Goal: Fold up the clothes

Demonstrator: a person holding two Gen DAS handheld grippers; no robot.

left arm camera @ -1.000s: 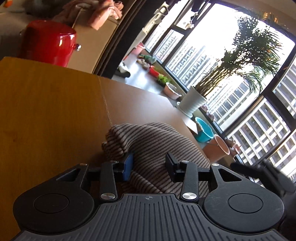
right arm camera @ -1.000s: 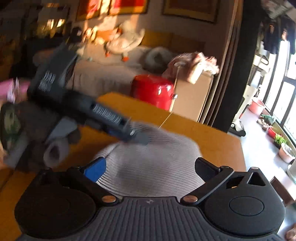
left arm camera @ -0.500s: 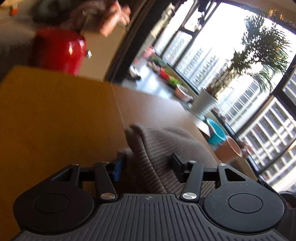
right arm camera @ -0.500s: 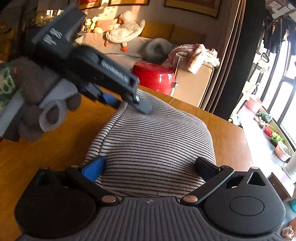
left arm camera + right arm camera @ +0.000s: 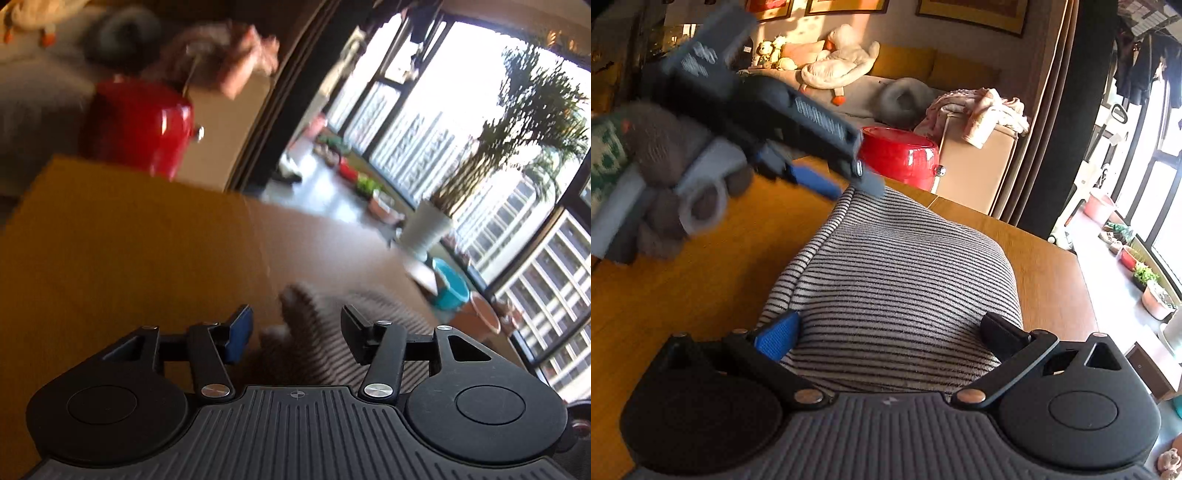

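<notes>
A folded grey garment with thin black stripes [image 5: 897, 280] lies on the wooden table [image 5: 683, 295]. In the right wrist view my right gripper [image 5: 892, 332] is open, its jaws standing wide over the garment's near edge. My left gripper [image 5: 846, 188] shows there too, blurred, at the garment's far corner, held by a gloved hand [image 5: 665, 155]. In the left wrist view the left gripper [image 5: 297, 328] is open, with a corner of the garment [image 5: 317, 332] between and below its fingers, not clamped.
A red pot [image 5: 899, 157] and a cardboard box draped with pink cloth [image 5: 979, 147] stand beyond the table's far edge. A sofa with plush toys [image 5: 846, 62] is behind. Plant pots [image 5: 424, 229] and windows line the right side.
The left gripper has moved along the garment to its far corner, and less of the cloth lies between its fingers. The right gripper stays open over the near edge.
</notes>
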